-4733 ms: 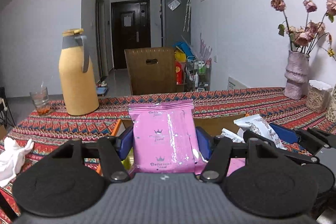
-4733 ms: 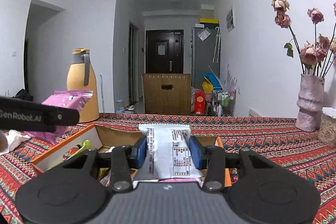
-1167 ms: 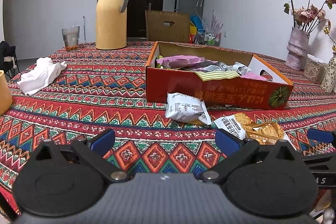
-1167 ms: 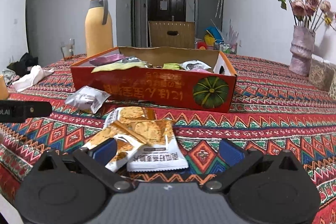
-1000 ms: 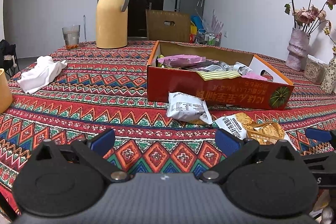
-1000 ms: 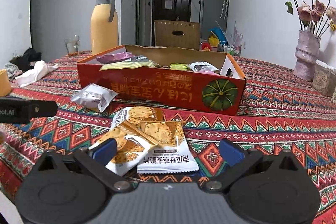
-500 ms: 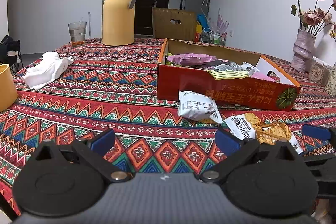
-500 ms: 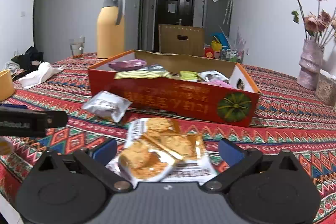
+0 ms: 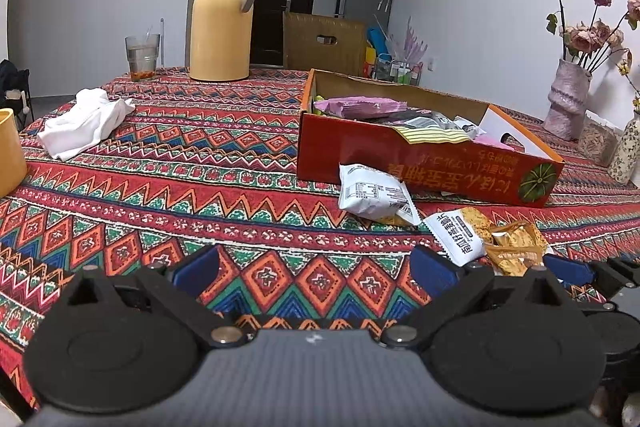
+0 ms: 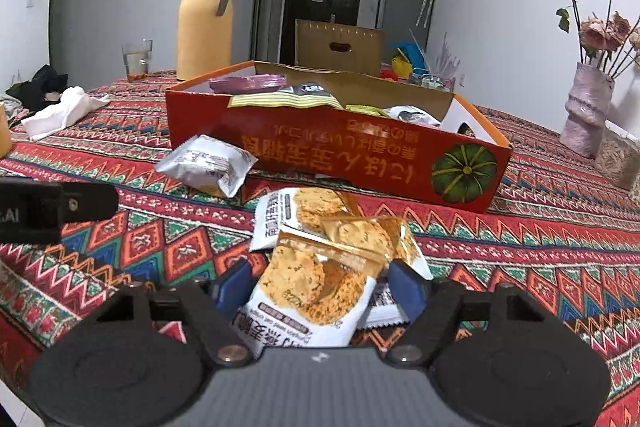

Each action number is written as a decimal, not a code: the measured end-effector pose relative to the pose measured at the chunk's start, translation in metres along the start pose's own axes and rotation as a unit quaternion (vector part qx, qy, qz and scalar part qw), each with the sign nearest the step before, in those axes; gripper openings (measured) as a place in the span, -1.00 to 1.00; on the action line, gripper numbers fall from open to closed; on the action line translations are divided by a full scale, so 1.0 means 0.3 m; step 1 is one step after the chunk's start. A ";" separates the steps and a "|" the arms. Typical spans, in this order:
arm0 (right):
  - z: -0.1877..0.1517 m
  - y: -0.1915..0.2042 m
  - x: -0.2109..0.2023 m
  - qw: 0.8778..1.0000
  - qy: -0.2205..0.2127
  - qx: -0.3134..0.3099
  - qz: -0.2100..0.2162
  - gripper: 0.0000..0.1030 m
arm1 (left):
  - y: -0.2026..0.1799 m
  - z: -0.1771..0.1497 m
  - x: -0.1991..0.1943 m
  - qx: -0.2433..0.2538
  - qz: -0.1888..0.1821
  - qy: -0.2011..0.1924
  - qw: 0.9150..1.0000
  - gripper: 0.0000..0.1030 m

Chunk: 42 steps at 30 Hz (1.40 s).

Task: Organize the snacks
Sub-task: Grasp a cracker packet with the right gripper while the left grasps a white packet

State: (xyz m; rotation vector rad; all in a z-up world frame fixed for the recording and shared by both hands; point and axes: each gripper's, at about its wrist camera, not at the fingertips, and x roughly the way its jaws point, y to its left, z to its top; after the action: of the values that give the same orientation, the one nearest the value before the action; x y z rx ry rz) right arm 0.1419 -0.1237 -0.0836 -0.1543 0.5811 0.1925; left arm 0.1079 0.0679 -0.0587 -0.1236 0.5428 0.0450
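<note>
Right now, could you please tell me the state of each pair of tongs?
Left tongs: open, nothing between them.
Right tongs: closing around the white and orange cracker packet; firm grip cannot be told.

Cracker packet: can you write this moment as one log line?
right tongs: closing around cracker packet | left tongs: open, empty | box: behind

My left tool (image 9: 312, 267) hovers with blue pads spread wide over the patterned red worktop (image 9: 200, 187). Ahead, a red cardboard box (image 9: 420, 163) holds snack packets; a white foil packet (image 9: 372, 195) and biscuit packets (image 9: 488, 239) lie just before it.
</note>
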 end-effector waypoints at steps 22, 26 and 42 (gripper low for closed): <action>0.029 -0.203 -0.085 0.995 -0.069 0.069 0.009 -0.12 | -0.076 0.058 0.029 0.031 0.007 -0.004 0.999 1.00; 0.036 -0.292 -0.068 0.993 -0.077 0.088 -0.021 -0.11 | -0.109 0.091 0.062 0.045 0.011 -0.002 0.999 1.00; 0.053 -0.544 0.086 0.987 -0.072 0.123 -0.080 -0.11 | -0.261 0.182 0.243 0.071 0.046 0.028 0.996 1.00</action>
State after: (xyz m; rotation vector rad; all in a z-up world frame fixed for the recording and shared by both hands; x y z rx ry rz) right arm 0.2080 -0.2752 -0.0701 0.0521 0.4415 -0.0254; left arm 0.2041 -0.0019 -0.0417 0.0386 0.6054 0.0926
